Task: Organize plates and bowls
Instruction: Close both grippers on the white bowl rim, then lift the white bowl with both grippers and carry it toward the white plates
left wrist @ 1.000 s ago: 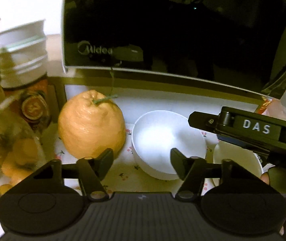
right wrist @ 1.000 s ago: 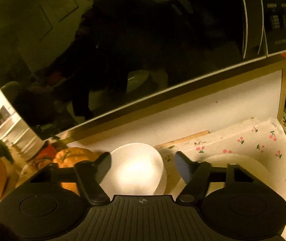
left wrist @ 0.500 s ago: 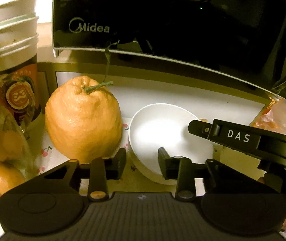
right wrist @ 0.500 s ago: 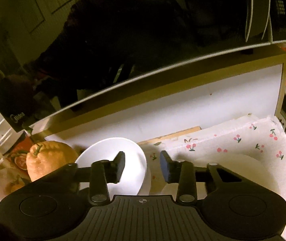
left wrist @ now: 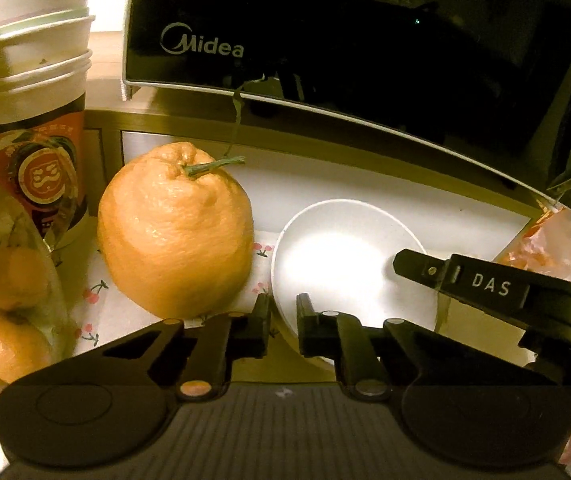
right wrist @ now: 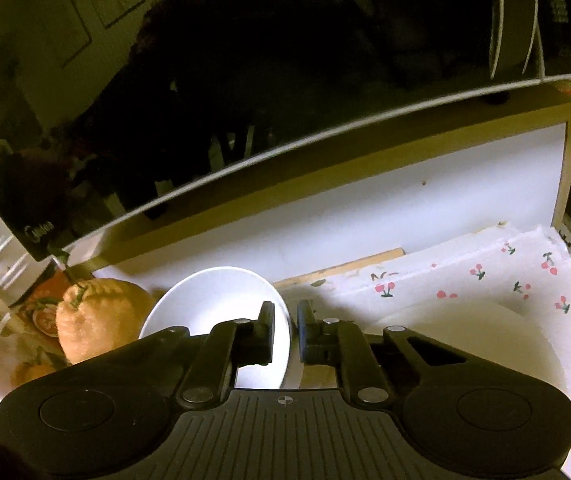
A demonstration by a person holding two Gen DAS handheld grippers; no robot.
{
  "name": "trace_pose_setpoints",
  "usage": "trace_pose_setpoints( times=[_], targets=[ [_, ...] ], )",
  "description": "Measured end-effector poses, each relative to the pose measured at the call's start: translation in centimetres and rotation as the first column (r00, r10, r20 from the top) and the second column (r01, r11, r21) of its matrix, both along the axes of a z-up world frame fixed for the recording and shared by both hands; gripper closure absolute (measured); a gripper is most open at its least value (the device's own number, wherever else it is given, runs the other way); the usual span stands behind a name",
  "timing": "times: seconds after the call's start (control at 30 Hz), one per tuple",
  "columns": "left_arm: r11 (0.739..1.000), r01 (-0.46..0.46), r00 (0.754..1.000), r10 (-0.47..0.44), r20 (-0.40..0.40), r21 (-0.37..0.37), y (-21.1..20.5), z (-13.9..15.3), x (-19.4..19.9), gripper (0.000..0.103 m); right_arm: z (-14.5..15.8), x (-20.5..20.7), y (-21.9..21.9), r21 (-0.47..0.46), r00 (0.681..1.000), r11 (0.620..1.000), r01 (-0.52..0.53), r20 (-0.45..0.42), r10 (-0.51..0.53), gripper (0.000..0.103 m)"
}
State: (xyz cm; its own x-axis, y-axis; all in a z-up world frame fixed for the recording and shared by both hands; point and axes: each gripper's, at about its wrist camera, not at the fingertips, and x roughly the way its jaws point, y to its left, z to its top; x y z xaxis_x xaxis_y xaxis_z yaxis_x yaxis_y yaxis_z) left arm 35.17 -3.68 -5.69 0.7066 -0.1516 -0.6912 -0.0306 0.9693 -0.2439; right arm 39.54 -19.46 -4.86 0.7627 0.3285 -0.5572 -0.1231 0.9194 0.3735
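From the left wrist view, the left tongs (left wrist: 283,322) have just been closing and now pinch the near left rim of the white bowl (left wrist: 349,256), one finger outside the wall and one inside. The bowl sits on the cherry-print cloth (left wrist: 93,292) on the bench, just beside a big orange fruit (left wrist: 175,232) and below the microwave (left wrist: 365,32). The tongs point forward and downward, coming at the bowl from its near side. The right tongs (left wrist: 399,258) show here reaching in over the bowl's right edge.

From the right wrist view, the right tongs (right wrist: 285,328) have also just been closing and are clenched on the bowl's (right wrist: 209,300) right rim, angled down toward it. A white plate (right wrist: 465,336) lies on the cloth just to the right.

With both tools gripping opposite rims, the lift should probably be level and together, so the thin wall does not slip out of either pinch or tip toward the fruit.
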Motion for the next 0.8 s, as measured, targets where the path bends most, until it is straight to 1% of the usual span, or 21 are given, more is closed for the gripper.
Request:
trace_pose_setpoints(
  times=[0.23, 0.4, 0.53, 0.6, 0.73, 0.8],
  targets=[
    [1.0, -0.003, 1.0, 0.003, -0.001, -0.019, 0.0, 1.9, -1.7, 0.093, 1.6, -1.9, -0.5, -0.001, 1.0, 1.0, 0.012, -0.002, -0.012, 0.091],
    [0.999, 0.007, 1.0, -0.007, 0.005, -0.041, -0.2, 3.8, -3.6, 0.092, 3.5, -3.8, -0.9, -0.009, 1.0, 1.0, 0.015, 0.001, -0.015, 0.091],
    [0.998, 0.022, 1.0, -0.022, 0.002, -0.057, -0.3, 4.5, -5.5, 0.092, 5.1, -5.8, -1.2, -0.014, 1.0, 1.0, 0.01, 0.003, -0.01, 0.091],
    [0.997, 0.035, 0.999, -0.035, -0.007, -0.068, -0.7, 4.6, -6.7, 0.092, 5.8, -6.9, -1.2, -0.029, 1.0, 1.0, 0.011, -0.002, -0.011, 0.091],
    [0.992, 0.054, 0.998, -0.059, -0.034, -0.118, -1.1, 4.6, -8.8, 0.092, 6.4, -9.1, -1.7, -0.077, 1.0, 0.997, 0.015, -0.023, -0.017, 0.091],
    [0.99, 0.069, 0.996, -0.075, -0.042, -0.126, -1.5, 4.6, -9.9, 0.092, 6.8, -10.3, -2.1, -0.098, 0.999, 0.995, 0.018, -0.042, -0.023, 0.091]
  ],
)
